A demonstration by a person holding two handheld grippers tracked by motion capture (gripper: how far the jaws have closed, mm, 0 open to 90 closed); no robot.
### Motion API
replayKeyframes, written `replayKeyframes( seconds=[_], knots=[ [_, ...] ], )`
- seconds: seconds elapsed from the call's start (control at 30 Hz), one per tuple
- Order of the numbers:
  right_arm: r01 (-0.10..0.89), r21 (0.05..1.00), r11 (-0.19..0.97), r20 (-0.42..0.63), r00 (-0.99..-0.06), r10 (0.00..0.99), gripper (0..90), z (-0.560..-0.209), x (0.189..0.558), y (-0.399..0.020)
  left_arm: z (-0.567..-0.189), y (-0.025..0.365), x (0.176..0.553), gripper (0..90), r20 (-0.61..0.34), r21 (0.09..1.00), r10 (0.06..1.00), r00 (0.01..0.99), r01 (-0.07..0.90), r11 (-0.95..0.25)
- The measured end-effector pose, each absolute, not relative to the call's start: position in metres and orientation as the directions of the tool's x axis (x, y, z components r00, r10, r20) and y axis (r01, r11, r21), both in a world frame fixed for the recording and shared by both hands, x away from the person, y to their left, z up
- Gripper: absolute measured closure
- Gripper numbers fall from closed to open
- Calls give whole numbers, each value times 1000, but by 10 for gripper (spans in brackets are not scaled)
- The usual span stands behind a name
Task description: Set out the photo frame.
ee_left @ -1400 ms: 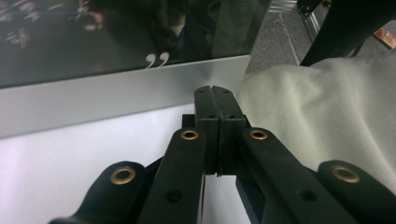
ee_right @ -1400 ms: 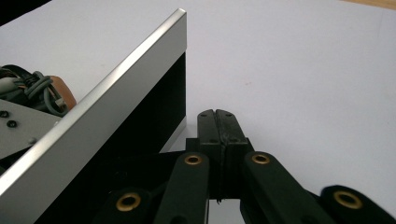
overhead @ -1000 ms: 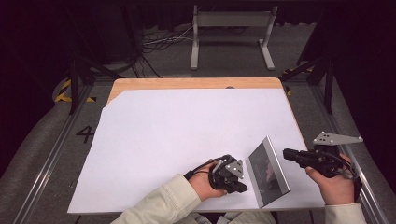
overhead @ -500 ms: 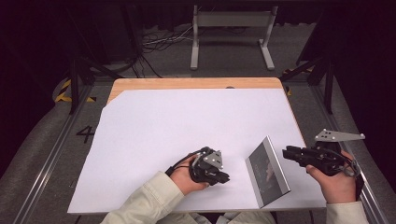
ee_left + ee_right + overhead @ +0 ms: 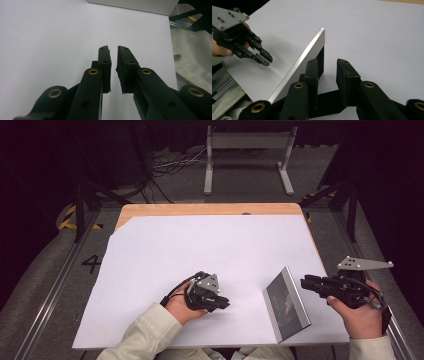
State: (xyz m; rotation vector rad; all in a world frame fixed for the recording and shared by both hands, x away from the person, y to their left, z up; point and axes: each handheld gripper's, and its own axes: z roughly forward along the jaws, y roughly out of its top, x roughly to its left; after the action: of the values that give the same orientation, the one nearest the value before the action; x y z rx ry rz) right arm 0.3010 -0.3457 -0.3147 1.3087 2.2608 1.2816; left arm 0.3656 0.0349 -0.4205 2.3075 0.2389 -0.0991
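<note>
A silver-framed dark panel (image 5: 286, 304) stands tilted on the white sheet (image 5: 200, 245) near the front right. In the right gripper view its bright edge (image 5: 299, 66) runs just left of my jaws, with a dark foot behind it. My right gripper (image 5: 303, 281) (image 5: 327, 62) points at the panel's right side and is open, holding nothing. My left gripper (image 5: 225, 302) (image 5: 113, 48) rests low on the sheet left of the panel, well apart from it. Its jaws are shut to a thin slit with nothing between them. The left gripper (image 5: 265, 61) also shows beyond the panel.
The wooden tabletop (image 5: 200, 209) shows past the sheet's far edge. A metal stand (image 5: 247, 150) and cables lie on the floor behind the table. A rail (image 5: 395, 330) runs along the right side. The panel's grey edge (image 5: 132, 5) lies ahead of the left jaws.
My left gripper has drawn back leftward, away from the panel. The panel and my right gripper have stayed where they were.
</note>
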Motion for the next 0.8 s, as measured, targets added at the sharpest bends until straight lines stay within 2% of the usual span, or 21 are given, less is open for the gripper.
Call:
replayKeyframes(
  seconds=[0.17,0.8],
  knots=[
    [607,773,187,252,-563,787,703,-308,297,-343,-422,41,367,809,-159,719,154,975,221,-659],
    [612,772,171,249,-538,805,674,-293,288,-332,-422,59,376,764,-177,728,219,960,277,-626]
  ],
)
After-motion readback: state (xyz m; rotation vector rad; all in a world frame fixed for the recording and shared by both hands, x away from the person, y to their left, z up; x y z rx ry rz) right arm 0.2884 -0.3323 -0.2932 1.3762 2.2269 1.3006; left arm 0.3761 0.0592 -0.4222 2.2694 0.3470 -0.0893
